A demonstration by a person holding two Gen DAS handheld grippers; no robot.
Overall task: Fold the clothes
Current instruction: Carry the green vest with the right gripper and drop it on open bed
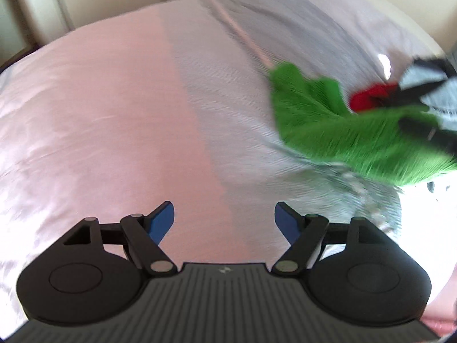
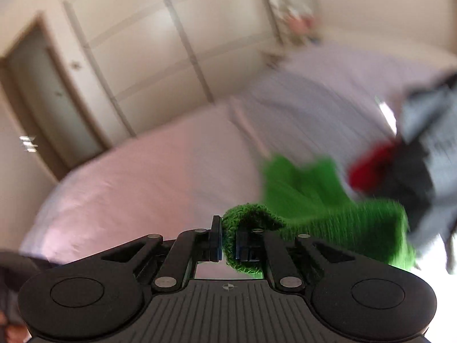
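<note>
No words, brands or numbers can be read. The left gripper (image 1: 224, 218) carries only a small pale emblem on its ribbed body, just behind the fingers, too blurred to make out. The right gripper (image 2: 228, 243) bears a small crosshair circle in the same spot.

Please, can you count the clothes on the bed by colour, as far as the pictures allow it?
Green: 1, a knitted garment held in the shut right gripper
Red: 1, a cloth piece
Grey and black: 1 blurred heap; its pieces cannot be separated
Total: 3 at least
</note>
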